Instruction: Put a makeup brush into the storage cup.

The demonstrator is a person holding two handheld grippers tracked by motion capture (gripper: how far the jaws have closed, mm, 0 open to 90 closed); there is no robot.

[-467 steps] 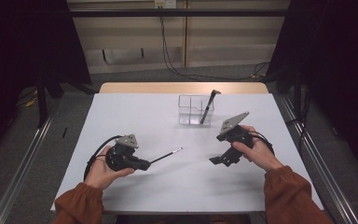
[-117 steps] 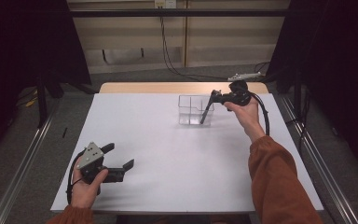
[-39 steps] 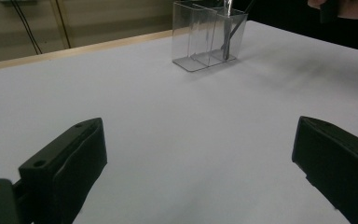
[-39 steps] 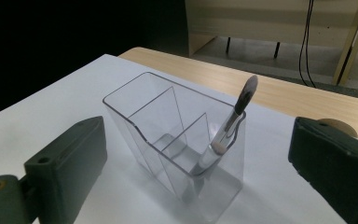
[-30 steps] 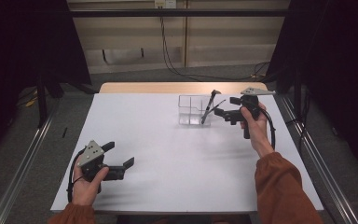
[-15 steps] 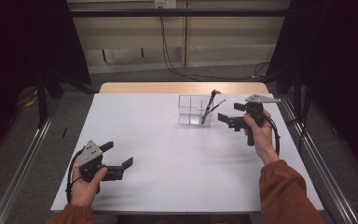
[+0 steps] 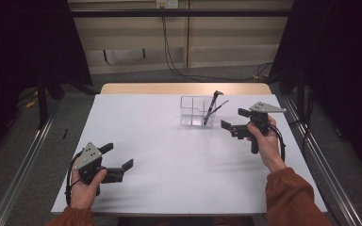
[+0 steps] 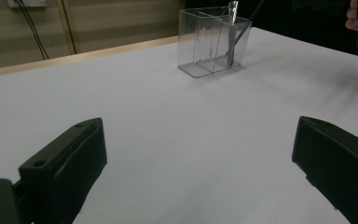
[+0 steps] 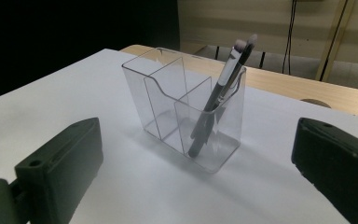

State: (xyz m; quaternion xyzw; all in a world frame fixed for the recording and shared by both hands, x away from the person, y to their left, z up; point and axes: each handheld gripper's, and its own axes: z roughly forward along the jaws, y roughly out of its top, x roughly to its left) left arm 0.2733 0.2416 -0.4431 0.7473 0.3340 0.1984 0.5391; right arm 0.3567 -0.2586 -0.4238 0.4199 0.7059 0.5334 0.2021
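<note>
Two slim makeup brushes (image 9: 216, 105) lean in a clear plastic three-compartment holder (image 9: 182, 107), centre frame, just beyond the right tongs (image 9: 196, 182), gaping empty; left tongs (image 7: 118, 165) likewise, lower left

Overhead light falls evenly on the white bench (image 7: 169, 141), which reads bright against dark surroundings at the left and right edges of the high view. Soft, faint shadows lie beneath the hands. In both gripper views the near tongs are blurred and underexposed at the lower corners; the clear organizer (image 9: 186, 112) is sharp, with pale glints on its rims. Overall exposure is dim and slightly grainy.
</note>
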